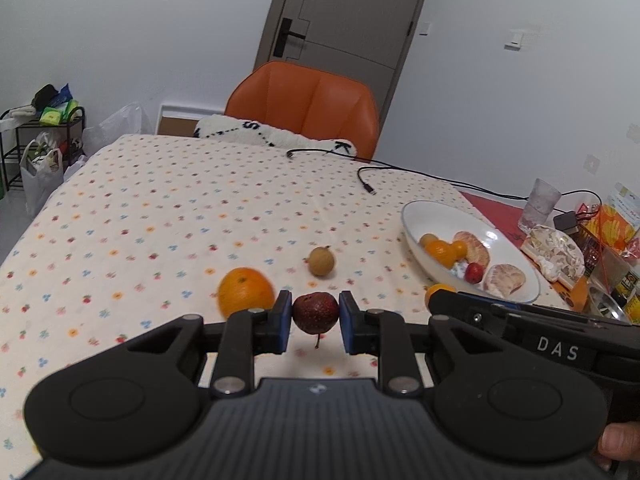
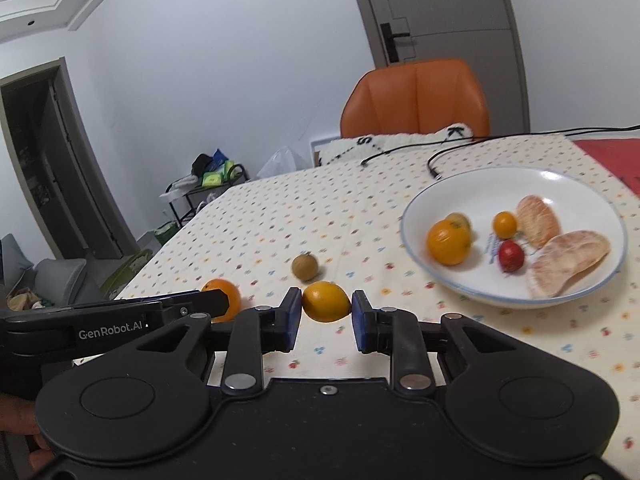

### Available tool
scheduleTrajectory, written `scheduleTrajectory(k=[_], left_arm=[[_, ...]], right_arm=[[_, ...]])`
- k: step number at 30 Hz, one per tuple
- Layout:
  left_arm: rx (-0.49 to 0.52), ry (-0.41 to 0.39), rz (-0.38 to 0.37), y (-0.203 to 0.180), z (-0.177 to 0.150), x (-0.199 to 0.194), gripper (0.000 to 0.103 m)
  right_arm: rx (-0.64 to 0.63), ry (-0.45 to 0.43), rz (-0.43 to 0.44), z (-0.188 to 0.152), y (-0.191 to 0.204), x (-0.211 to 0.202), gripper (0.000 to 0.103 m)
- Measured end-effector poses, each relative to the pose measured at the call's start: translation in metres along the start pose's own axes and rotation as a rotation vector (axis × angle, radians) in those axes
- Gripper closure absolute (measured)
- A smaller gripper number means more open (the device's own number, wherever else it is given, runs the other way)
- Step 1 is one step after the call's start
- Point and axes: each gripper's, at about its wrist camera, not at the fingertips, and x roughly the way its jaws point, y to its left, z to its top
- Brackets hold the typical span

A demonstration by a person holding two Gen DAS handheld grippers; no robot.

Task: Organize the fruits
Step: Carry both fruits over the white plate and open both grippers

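Note:
My left gripper [image 1: 315, 314] is shut on a dark red fruit [image 1: 315, 312] with a short stem, held just above the cloth. An orange [image 1: 246, 292] lies to its left and a small brown longan [image 1: 321, 261] beyond it. My right gripper [image 2: 326, 308] is shut on a small yellow-orange citrus [image 2: 326, 302]. In the right wrist view the longan [image 2: 305, 267] sits just past it, and the orange [image 2: 224, 298] shows behind the other gripper's body. The white bowl [image 2: 568, 184] at the right holds an orange, small citrus, a red fruit and peeled pomelo segments.
A floral tablecloth [image 1: 160, 208] covers the table. Black cables [image 1: 384, 170] run across its far side. An orange chair [image 1: 308, 100] stands behind. At the right edge are a glass [image 1: 540, 204], packets and clutter on a red mat. A rack with bags stands at the left.

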Motion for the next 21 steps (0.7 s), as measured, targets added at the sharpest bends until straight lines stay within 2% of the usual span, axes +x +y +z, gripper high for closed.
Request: scheduleTrajectory(k=[21], left_arm=[[0.05, 0.003, -0.078, -0.05, 0.012, 0.024, 0.08]], right_arm=[[0.054, -0.058, -0.103, 0.006, -0.052, -0.036, 0.078]])
